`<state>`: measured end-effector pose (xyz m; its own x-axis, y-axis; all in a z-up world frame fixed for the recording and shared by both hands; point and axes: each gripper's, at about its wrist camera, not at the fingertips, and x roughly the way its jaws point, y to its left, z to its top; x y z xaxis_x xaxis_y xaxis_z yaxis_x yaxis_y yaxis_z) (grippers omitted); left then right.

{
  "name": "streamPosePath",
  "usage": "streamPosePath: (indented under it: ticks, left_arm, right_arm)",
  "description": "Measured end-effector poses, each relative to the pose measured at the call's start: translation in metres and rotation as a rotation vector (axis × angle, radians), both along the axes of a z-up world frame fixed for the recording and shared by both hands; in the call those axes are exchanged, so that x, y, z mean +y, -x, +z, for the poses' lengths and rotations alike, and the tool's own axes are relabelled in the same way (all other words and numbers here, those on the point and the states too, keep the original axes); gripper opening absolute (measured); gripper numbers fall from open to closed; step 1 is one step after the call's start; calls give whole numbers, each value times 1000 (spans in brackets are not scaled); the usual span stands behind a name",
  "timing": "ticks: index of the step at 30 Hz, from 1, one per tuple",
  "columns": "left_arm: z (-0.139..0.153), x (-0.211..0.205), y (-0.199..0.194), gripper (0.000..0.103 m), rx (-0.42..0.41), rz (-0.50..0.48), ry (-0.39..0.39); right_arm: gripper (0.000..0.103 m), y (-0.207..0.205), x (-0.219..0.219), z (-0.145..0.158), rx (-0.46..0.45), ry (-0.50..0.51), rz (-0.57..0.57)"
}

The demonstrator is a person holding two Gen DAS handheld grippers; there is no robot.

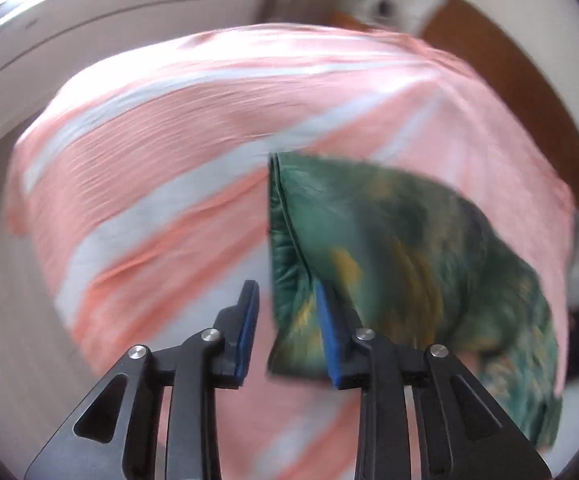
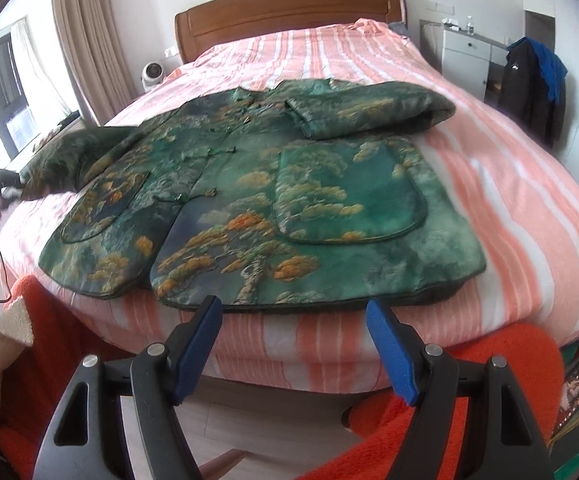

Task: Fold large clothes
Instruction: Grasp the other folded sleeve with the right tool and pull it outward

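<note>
Bedroom, bed (image 2: 501, 184) with a pink-and-white striped cover, wooden headboard (image 2: 289, 12) at the far end, beige curtain (image 2: 85, 40) and window on the left, white cabinet (image 2: 465, 60) and a dark garment draped over something on the right. Your left gripper (image 1: 287, 312) sits at the sleeve of the green embroidered jacket (image 2: 257, 200), fingers partly apart with one blue pad against the sleeve edge, view too blurred to tell if it grips. The jacket lies flat, front up, across the bed with its right sleeve folded over the chest, and your right gripper (image 2: 293, 312) hovers at the hem, fingers wide and empty.
</note>
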<state>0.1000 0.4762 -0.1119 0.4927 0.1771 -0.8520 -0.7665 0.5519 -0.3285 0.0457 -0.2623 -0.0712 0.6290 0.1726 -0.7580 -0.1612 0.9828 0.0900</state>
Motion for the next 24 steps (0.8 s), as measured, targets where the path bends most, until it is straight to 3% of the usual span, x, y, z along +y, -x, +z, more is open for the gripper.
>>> streamPosePath:
  ticks: [1,5,7,11,14,16,20,23,24]
  left_arm:
    - [-11,10,9,33,14,33,27]
    - [-19,9,38,69,-55,75,54]
    - [-13,-1,49,75,-70,70,23]
    - [2,-32,58,77,-71,8,-17]
    - [19,-67,70,81,-82,-56,-62]
    - [33,-95,78,82,-83,-99,-94]
    - [47,-145,76,83,-78,-182,-121]
    - [50,-176,71,84,-52,-247,-133]
    - [50,-185,70,84,-41,-267,-138]
  right_arm:
    - [74,0,3,-1,3,1,6]
    - [74,-5,-2,4,9,-6,11]
    - [75,-18,-14,11,8,5,10]
    - [81,-72,-30,31,16,112,75]
    - [91,-135,-14,44,-48,328,175]
    - [93,-166,4,40,-83,404,235]
    - [93,-246,45,-2,-57,461,310]
    - [91,-283,56,-35,-34,528,239]
    - [84,-293,51,-43,-39,535,192]
